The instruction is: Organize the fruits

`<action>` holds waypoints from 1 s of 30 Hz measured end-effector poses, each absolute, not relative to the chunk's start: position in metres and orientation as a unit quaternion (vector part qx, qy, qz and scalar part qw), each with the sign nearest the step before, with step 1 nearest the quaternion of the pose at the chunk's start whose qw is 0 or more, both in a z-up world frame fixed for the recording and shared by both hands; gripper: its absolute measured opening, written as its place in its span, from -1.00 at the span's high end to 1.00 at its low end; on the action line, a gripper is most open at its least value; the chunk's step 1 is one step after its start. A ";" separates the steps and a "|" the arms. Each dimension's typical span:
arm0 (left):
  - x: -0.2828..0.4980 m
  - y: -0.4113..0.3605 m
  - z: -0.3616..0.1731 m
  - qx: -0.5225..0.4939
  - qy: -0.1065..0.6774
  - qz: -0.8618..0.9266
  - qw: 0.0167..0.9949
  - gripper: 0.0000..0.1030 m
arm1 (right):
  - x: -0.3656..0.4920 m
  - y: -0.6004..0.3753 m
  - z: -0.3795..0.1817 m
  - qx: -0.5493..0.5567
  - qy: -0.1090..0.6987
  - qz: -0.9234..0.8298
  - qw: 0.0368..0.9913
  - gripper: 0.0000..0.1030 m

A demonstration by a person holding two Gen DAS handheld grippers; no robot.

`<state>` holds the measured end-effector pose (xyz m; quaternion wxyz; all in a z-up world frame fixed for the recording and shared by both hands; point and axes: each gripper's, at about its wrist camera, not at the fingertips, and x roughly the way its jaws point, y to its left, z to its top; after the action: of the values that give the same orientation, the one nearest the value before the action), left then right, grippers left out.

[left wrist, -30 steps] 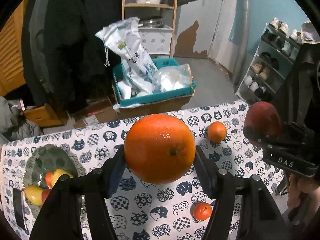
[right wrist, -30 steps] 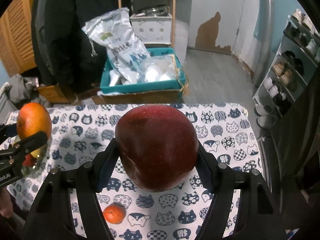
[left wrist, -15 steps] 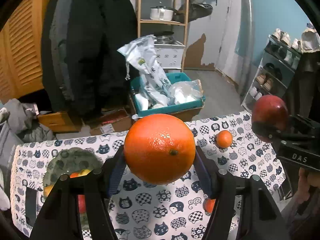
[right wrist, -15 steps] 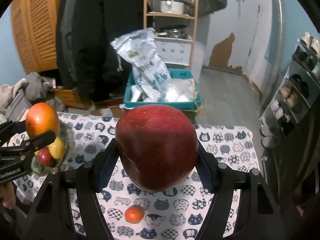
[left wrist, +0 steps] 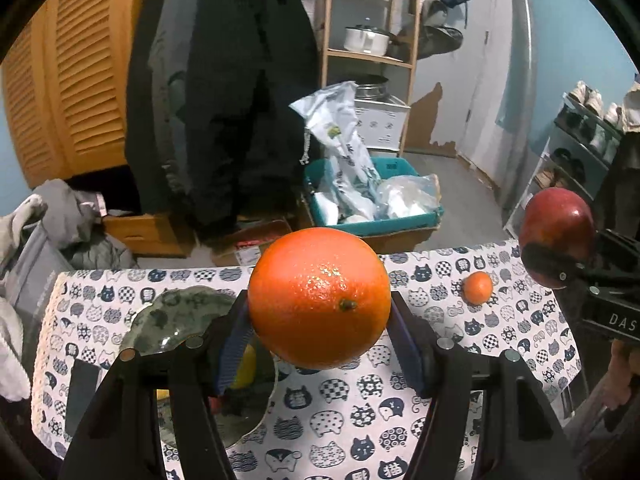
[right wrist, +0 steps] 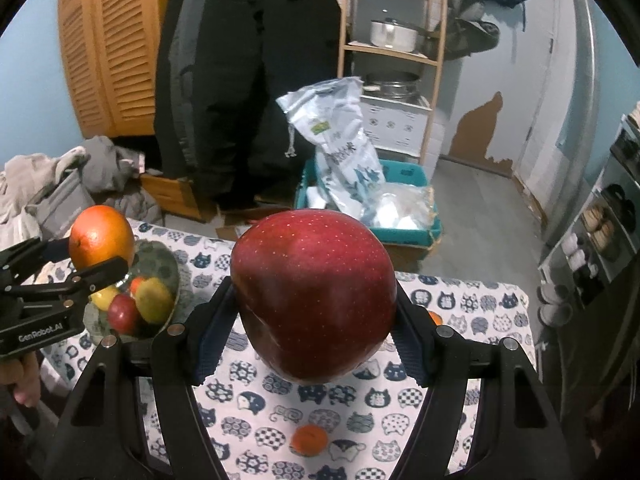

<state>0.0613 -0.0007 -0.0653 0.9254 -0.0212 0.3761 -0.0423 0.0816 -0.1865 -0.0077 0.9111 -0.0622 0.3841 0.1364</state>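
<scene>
The left gripper has its jaws clamped on an orange; the right gripper clamps a red apple, both above the bench. A glass bowl holds small fruit. Beyond, a teal crate holds bags.

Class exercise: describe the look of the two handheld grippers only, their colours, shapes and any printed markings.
Both grippers are black with two broad angular fingers, ribbed dark-blue pads and round silver fasteners. The left gripper carries white "GenRobot.AI" lettering, read from the right wrist view; the right gripper shows white letters "DAS" in the left wrist view. No cables or sleeves show.
</scene>
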 end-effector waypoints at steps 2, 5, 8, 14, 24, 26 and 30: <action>0.060 0.006 -0.065 -0.023 0.376 -0.037 0.926 -0.30 | 0.083 -0.180 -0.007 -0.064 0.383 0.141 0.911 -0.40; 0.059 0.016 -0.066 -0.023 0.374 -0.027 0.927 -0.30 | 0.085 -0.168 -0.006 -0.068 0.382 0.149 0.909 -0.40; 0.058 0.030 -0.067 -0.031 0.376 -0.018 0.926 -0.30 | 0.089 -0.155 -0.007 -0.072 0.382 0.158 0.908 -0.40; 0.058 0.056 -0.073 -0.040 0.382 0.006 0.923 -0.30 | 0.098 -0.125 -0.011 -0.077 0.385 0.178 0.903 -0.40; 0.060 0.115 -0.093 -0.065 0.400 0.052 0.913 -0.30 | 0.111 -0.071 -0.027 -0.088 0.398 0.224 0.885 -0.40; 0.061 0.127 -0.099 -0.070 0.405 0.061 0.909 -0.30 | 0.114 -0.061 -0.032 -0.089 0.404 0.231 0.881 -0.40; 0.064 0.148 -0.112 -0.081 0.418 0.076 0.901 -0.30 | 0.122 -0.038 -0.043 -0.090 0.416 0.247 0.871 -0.40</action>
<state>0.0641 0.1484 -0.1118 0.9015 -0.0812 0.4183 0.0763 0.1219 -0.0382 -0.0427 0.8707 -0.0905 0.4156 0.2468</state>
